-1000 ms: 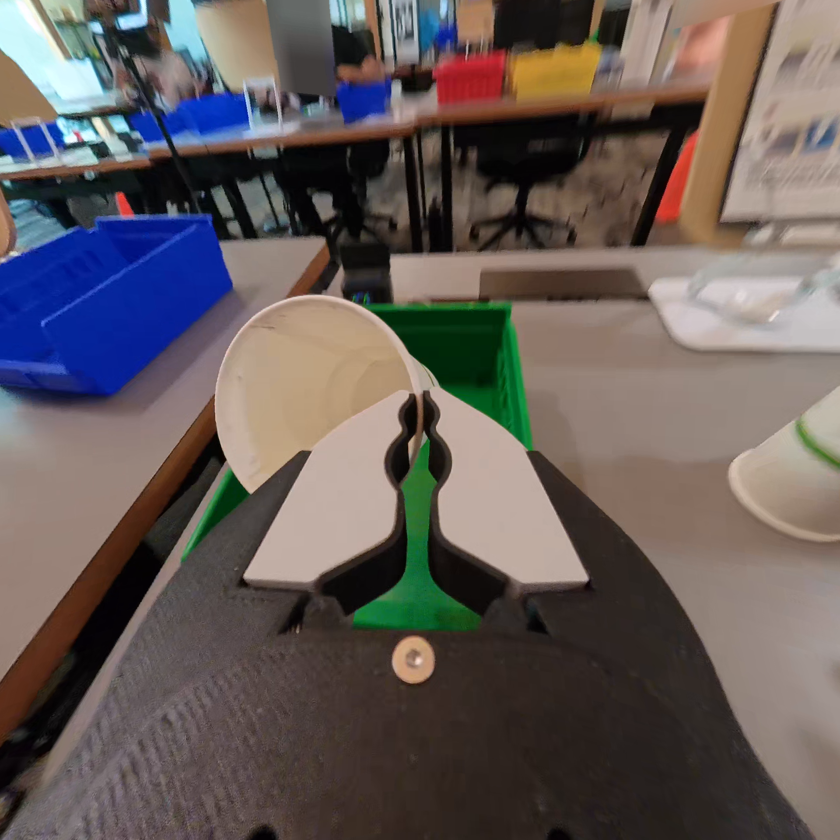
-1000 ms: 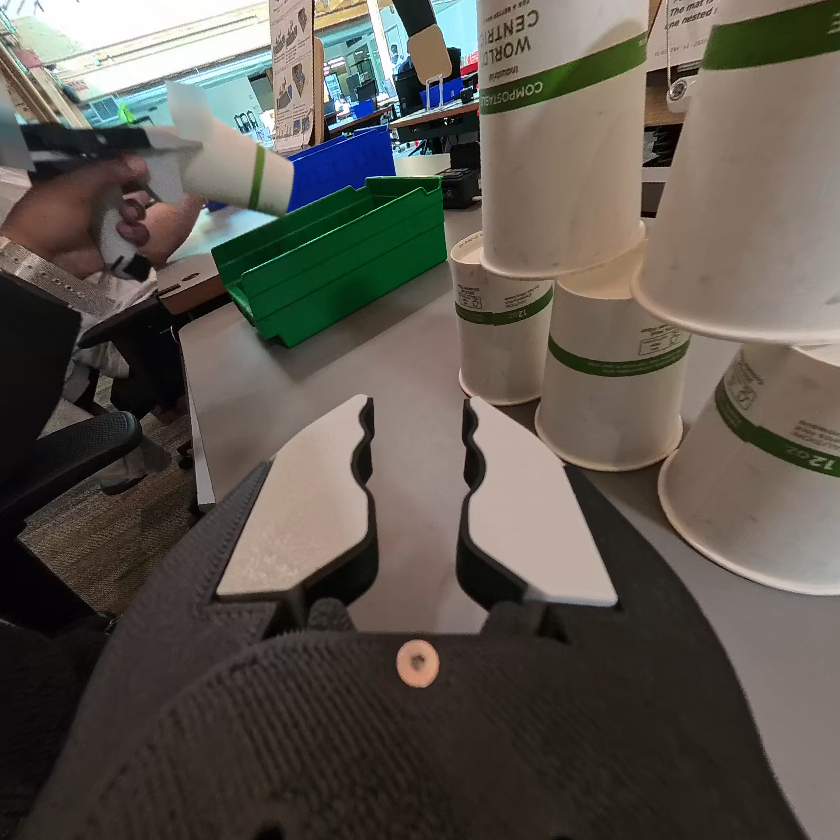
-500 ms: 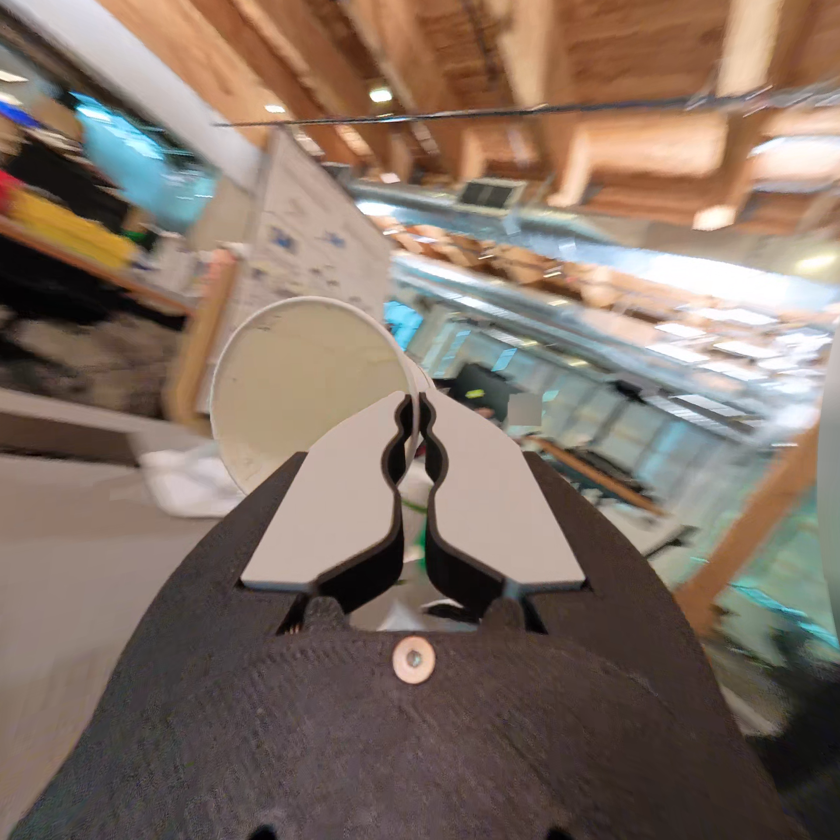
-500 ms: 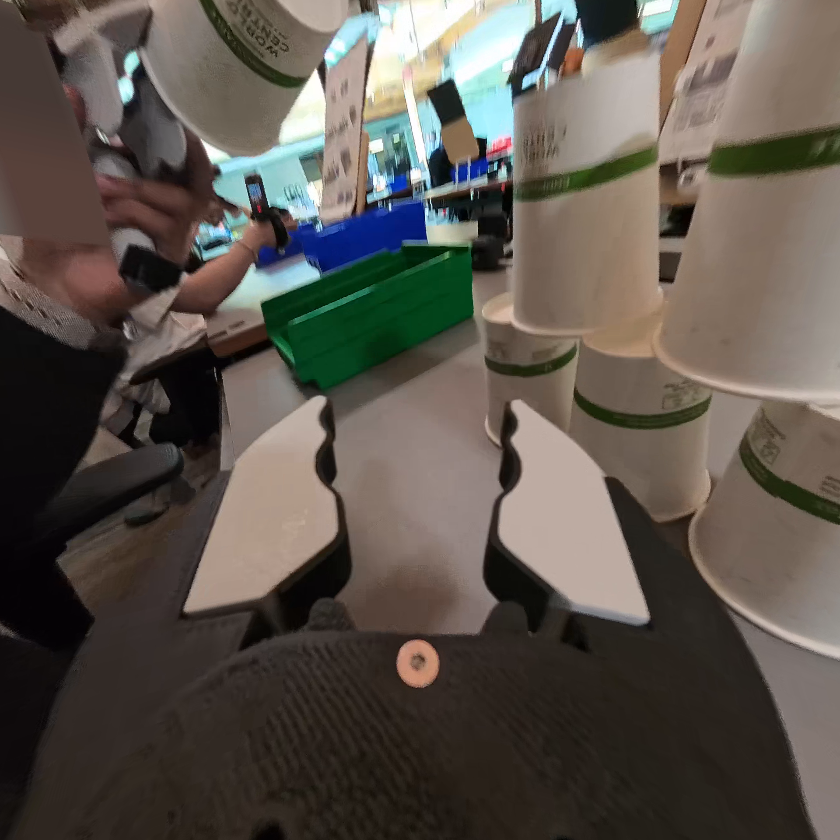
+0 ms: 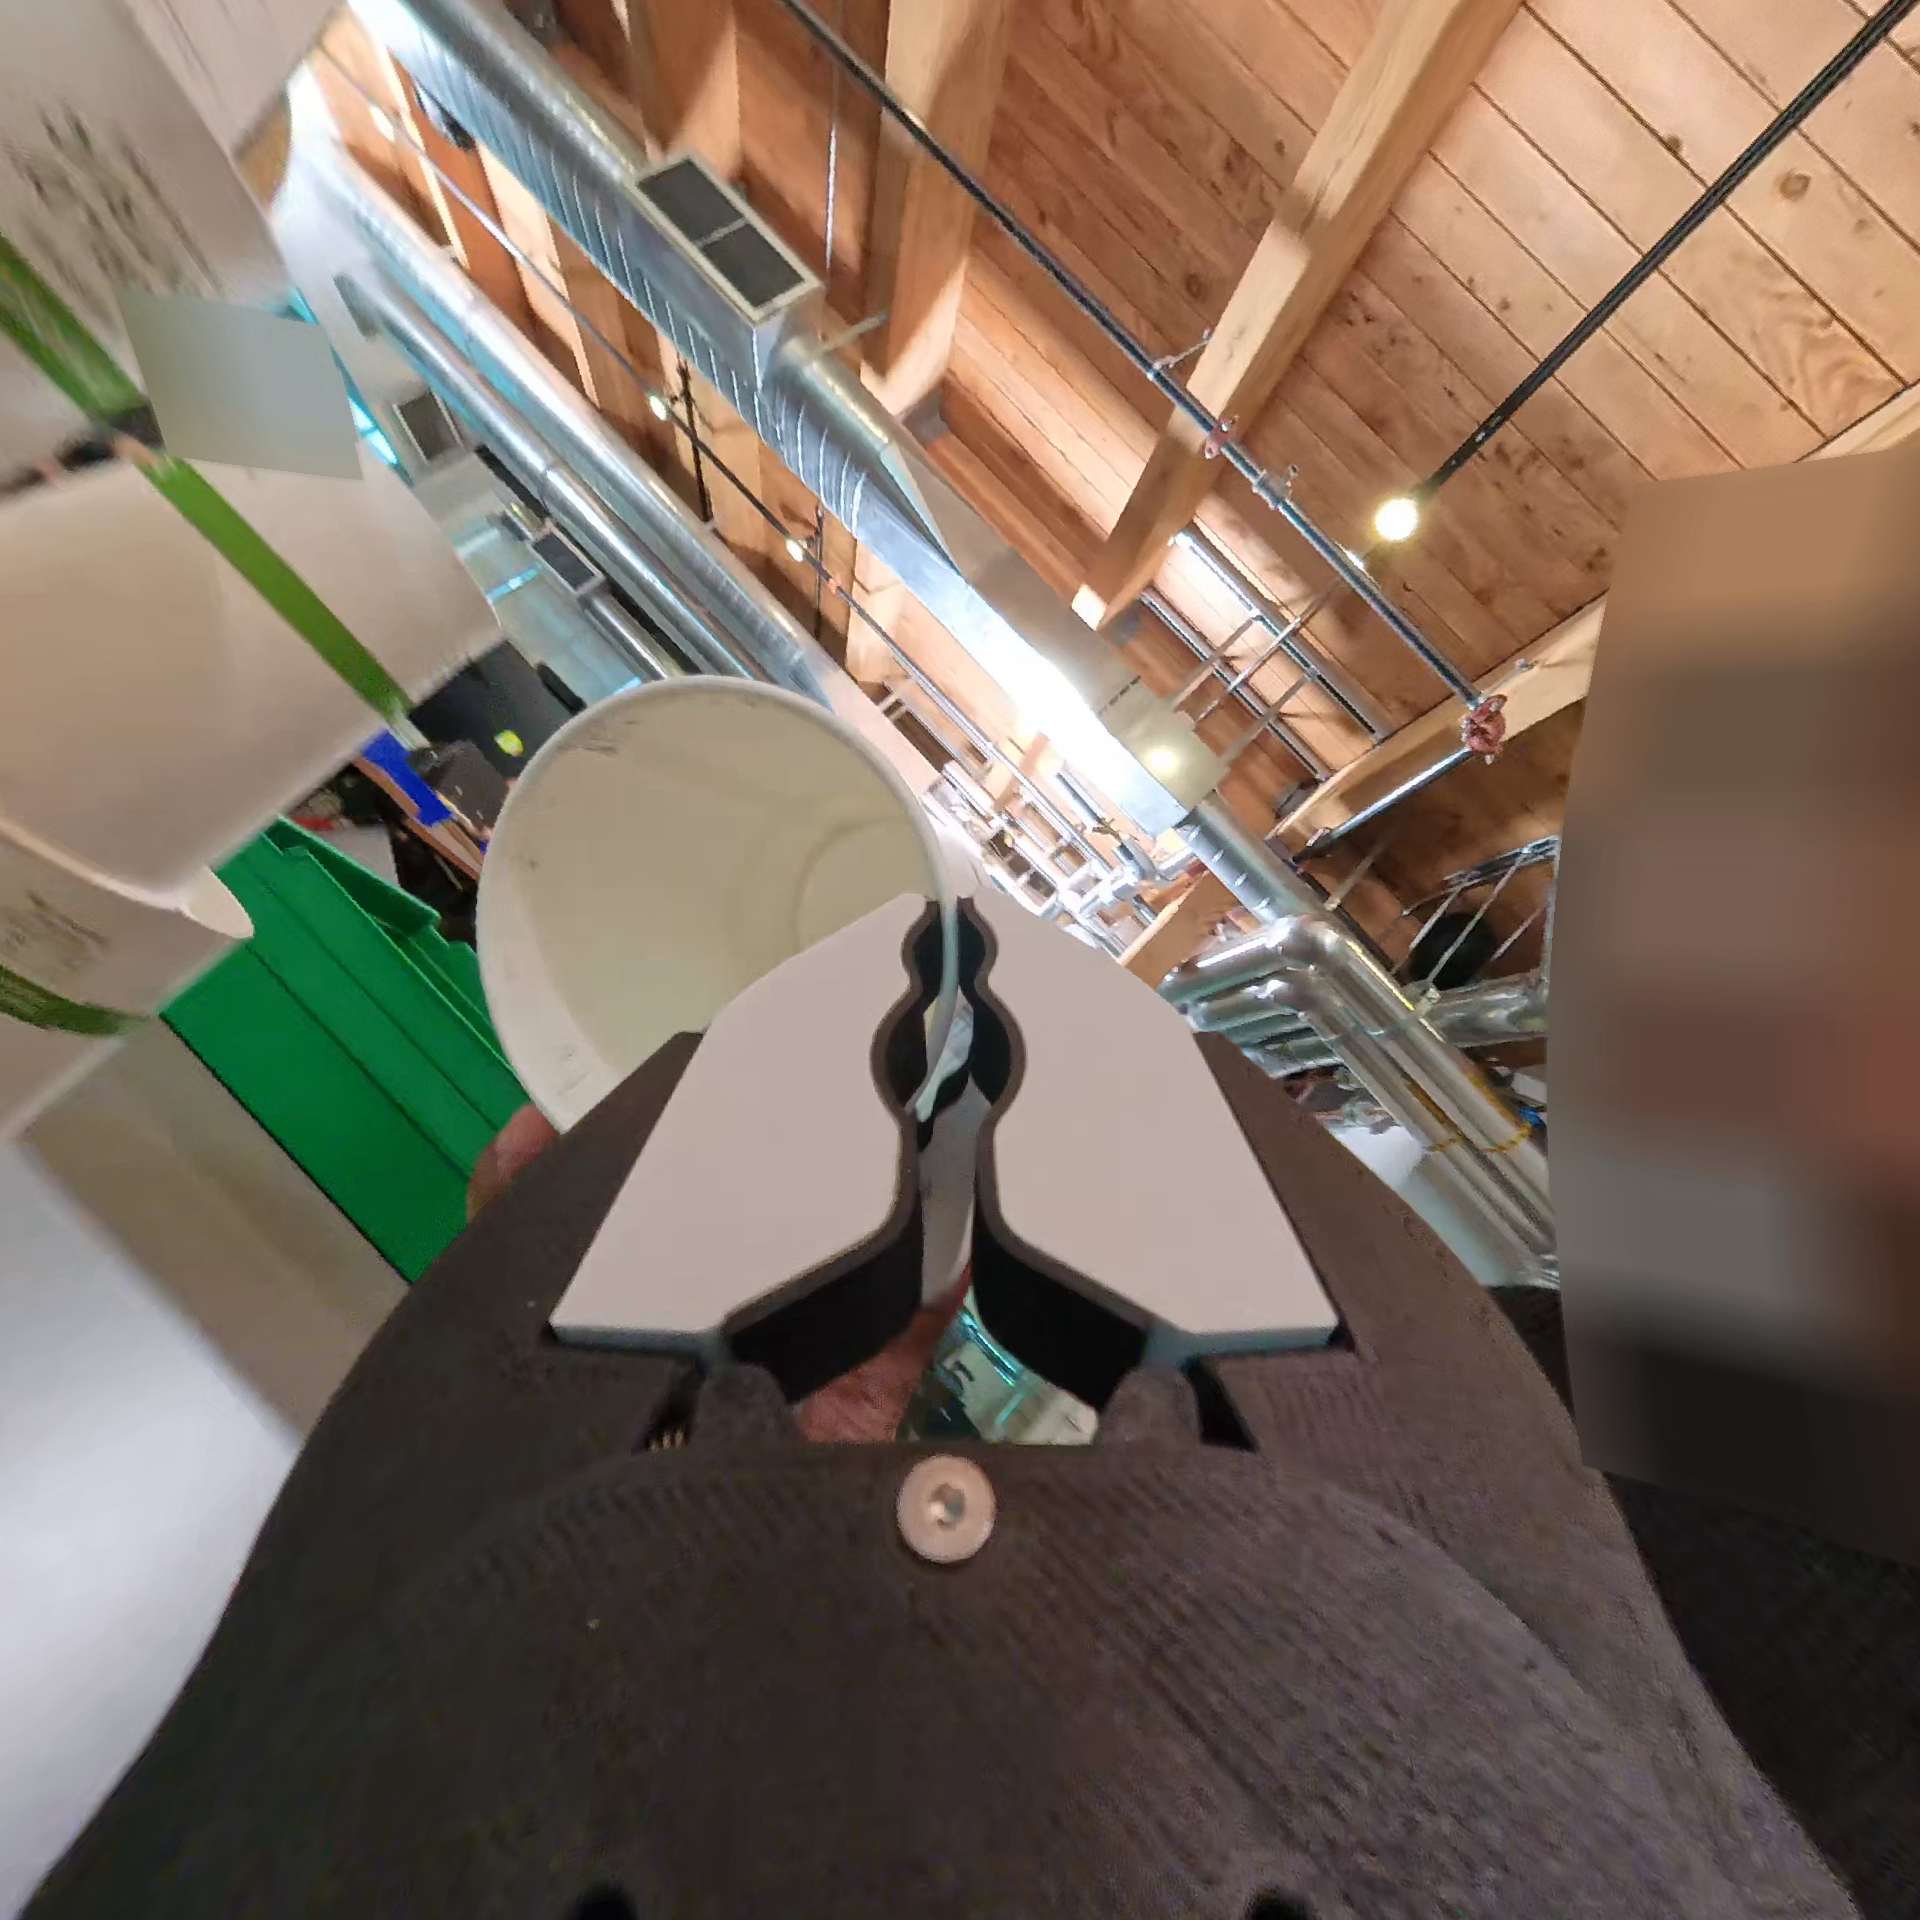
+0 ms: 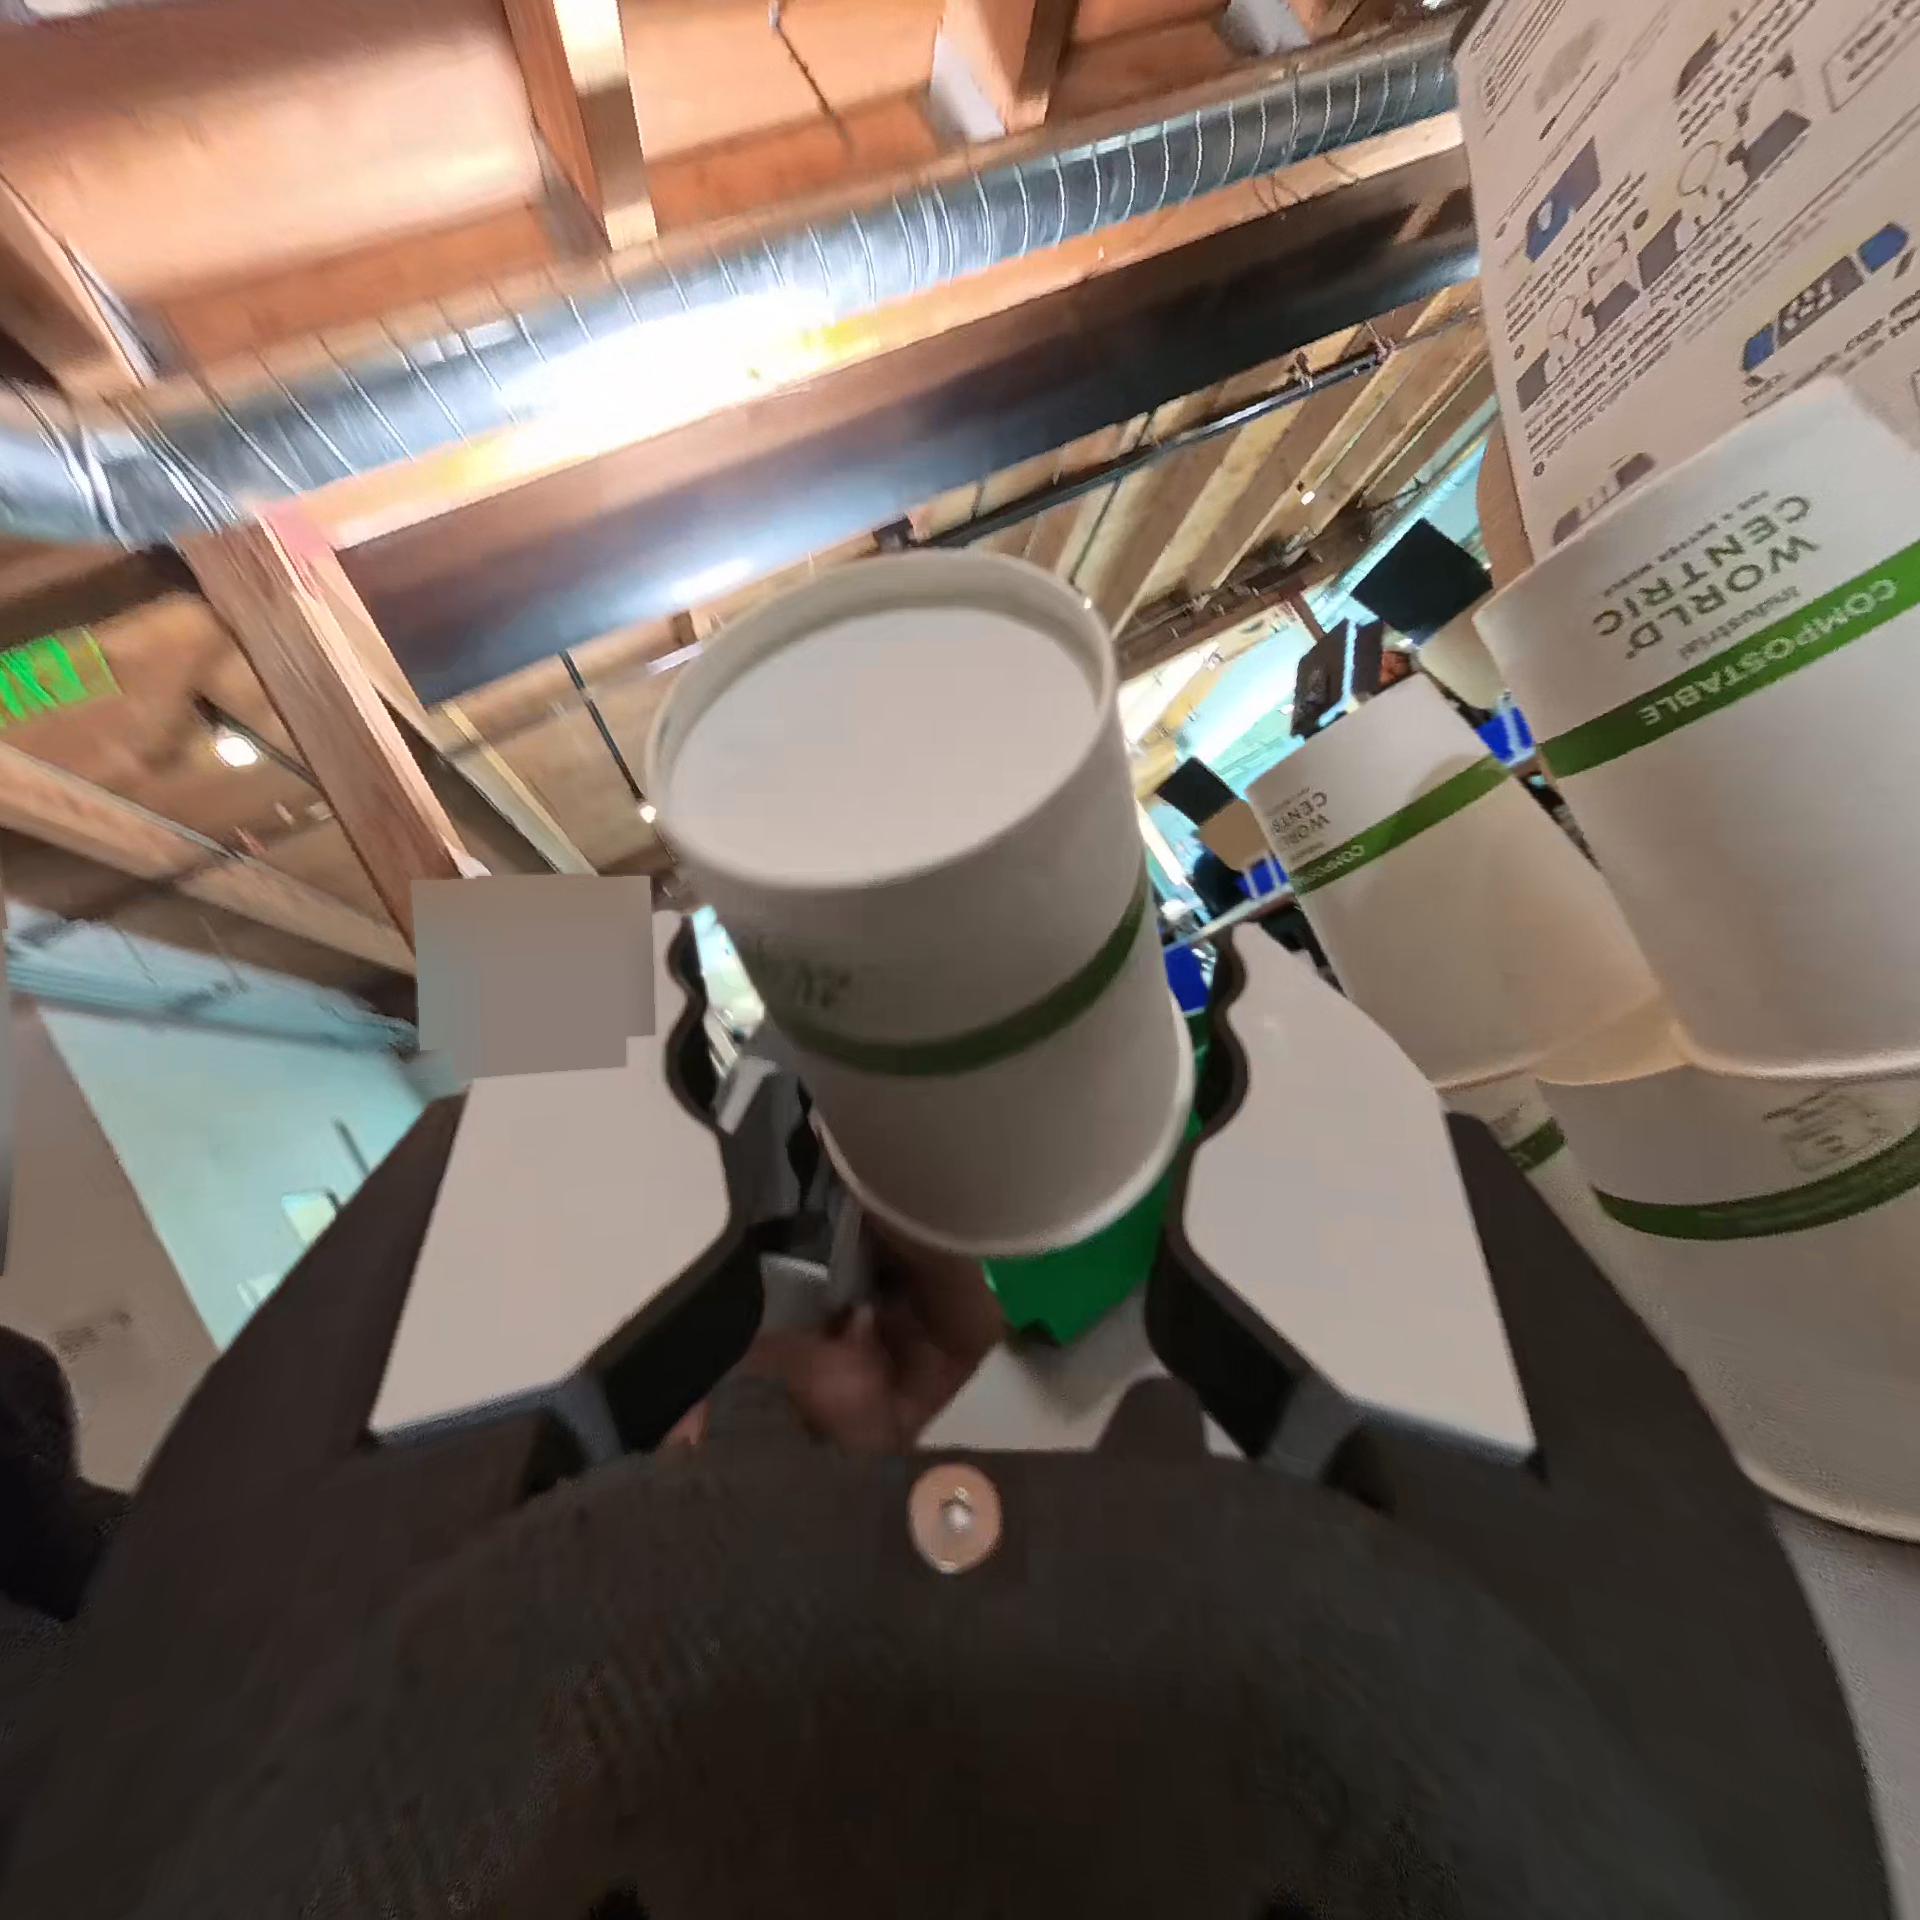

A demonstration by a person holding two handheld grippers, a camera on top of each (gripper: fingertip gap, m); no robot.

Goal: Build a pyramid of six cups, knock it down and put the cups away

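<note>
Paper cup [image 5: 675, 883] hangs in your left gripper [image 5: 951, 935], its rim wall pinched between the closed fingers so the mouth faces the camera and the base points up and away. Your right gripper [image 6: 951, 997] is spread wide and empty, the cup's base showing between its fingers. Stacked cups [image 6: 1714, 935] rise at the table's right; a green bin [image 5: 343, 1070] sits beyond.

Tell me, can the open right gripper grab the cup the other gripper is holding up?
Probably yes. The right gripper is open, and the held paper cup seems to sit between its fingers, though how far off is unclear. The stacked cups stand aside.
</note>
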